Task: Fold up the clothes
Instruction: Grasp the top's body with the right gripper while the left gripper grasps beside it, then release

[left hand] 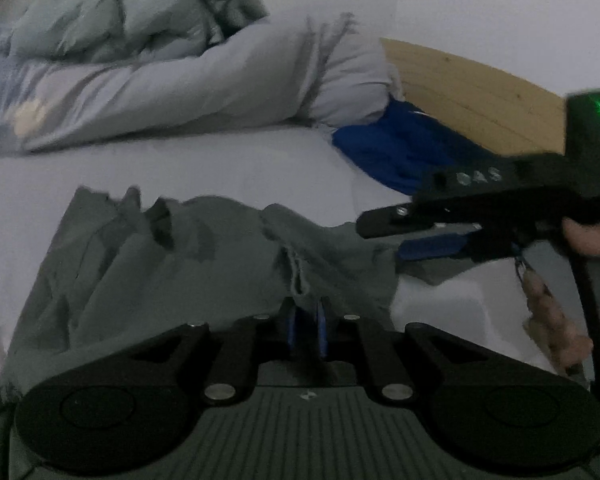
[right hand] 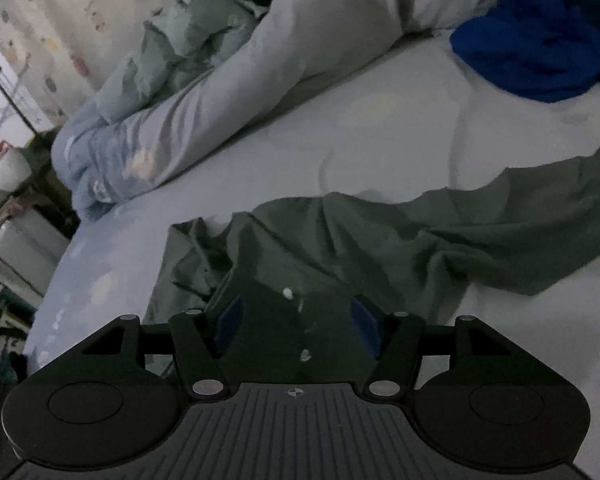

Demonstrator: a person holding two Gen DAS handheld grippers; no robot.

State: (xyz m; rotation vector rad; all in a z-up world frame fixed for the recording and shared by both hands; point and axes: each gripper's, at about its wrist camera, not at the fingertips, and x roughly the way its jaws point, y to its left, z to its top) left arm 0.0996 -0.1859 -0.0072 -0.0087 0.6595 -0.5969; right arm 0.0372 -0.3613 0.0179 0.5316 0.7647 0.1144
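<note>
A crumpled grey garment (left hand: 160, 264) lies on the pale bed sheet (left hand: 220, 160). In the left wrist view my left gripper (left hand: 309, 320) is shut on a raised fold of that garment, the cloth pinched between its blue pads. My right gripper (left hand: 380, 238) comes in from the right, held by a hand (left hand: 592, 236), its jaws apart just over the garment's right edge. In the right wrist view the right gripper (right hand: 298, 328) stands open, its blue pads (right hand: 230, 328) wide apart over a dark part of the grey garment (right hand: 420, 248), which trails off to the right.
A rolled pale duvet (left hand: 180, 92) (right hand: 220, 112) lies across the far side, with a light green padded jacket (left hand: 100, 20) behind it. A blue garment (left hand: 388, 152) (right hand: 532, 48) sits by the wooden headboard (left hand: 480, 96). The bed's edge and dark furniture (right hand: 20, 240) show at left.
</note>
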